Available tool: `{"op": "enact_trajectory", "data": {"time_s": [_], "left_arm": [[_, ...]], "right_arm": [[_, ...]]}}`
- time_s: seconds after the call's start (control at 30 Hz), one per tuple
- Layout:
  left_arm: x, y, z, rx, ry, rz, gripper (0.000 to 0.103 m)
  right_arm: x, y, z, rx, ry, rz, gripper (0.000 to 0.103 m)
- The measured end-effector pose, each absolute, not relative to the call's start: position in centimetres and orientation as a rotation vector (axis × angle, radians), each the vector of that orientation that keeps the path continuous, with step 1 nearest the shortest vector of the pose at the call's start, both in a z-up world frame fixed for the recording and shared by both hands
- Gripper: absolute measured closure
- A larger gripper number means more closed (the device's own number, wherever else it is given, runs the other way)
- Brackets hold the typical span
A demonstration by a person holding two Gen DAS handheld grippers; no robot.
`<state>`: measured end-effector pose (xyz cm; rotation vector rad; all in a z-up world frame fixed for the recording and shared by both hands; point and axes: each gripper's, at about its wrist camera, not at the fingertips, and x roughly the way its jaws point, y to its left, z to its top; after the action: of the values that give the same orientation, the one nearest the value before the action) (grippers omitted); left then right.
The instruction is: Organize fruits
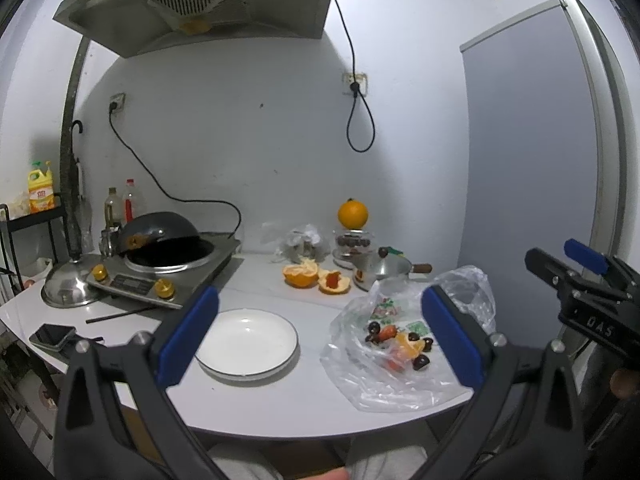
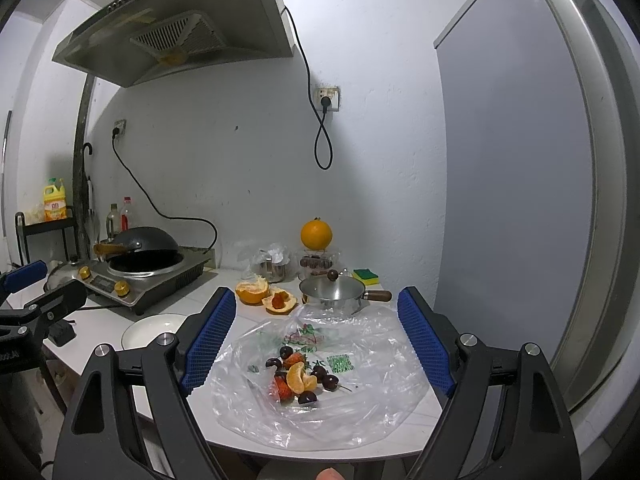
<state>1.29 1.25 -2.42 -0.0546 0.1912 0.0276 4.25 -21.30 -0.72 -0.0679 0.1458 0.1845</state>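
Both grippers are held above the near edge of the worktop (image 2: 192, 300) with their jaws spread wide and nothing between them: the left gripper (image 1: 320, 336) faces the empty white plate (image 1: 248, 344), and the right gripper (image 2: 316, 344) faces the fruit. The fruit pile (image 2: 298, 378), made up of dark cherries, strawberries and mandarin segments, lies on a flattened clear plastic bag (image 2: 360, 412) at the near right of the worktop, just beside the plate. Further back are peeled orange halves (image 2: 264, 294), a lidded steel pot (image 2: 332, 292) and a whole orange (image 2: 316, 233) perched on a clear container. No fruit has been moved to the plate, so the task appears to be at its start. Hazards from this point: the pieces are small, soft and touching one another, so a closing gripper may crush a strawberry or segment, or take two pieces at once. The film beneath is loose and crinkled; pads that reach too low may pinch it and drag the whole pile, and the bag lies close to the worktop edge, so cherries could roll off. Round cherries may also squirt out of ribbed pads under an off-centre squeeze.
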Motion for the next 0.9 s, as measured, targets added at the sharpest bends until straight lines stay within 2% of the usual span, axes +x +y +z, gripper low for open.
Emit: {"op": "enact_trajectory", "data": {"time_s": [0.9], "left_arm": [[3.6,-0.2,-3.0,-0.039,0.223,0.015,0.001]], "right_arm": [[5.5,-21.9,-1.4,-0.058,0.172,0.183,0.017]]}}
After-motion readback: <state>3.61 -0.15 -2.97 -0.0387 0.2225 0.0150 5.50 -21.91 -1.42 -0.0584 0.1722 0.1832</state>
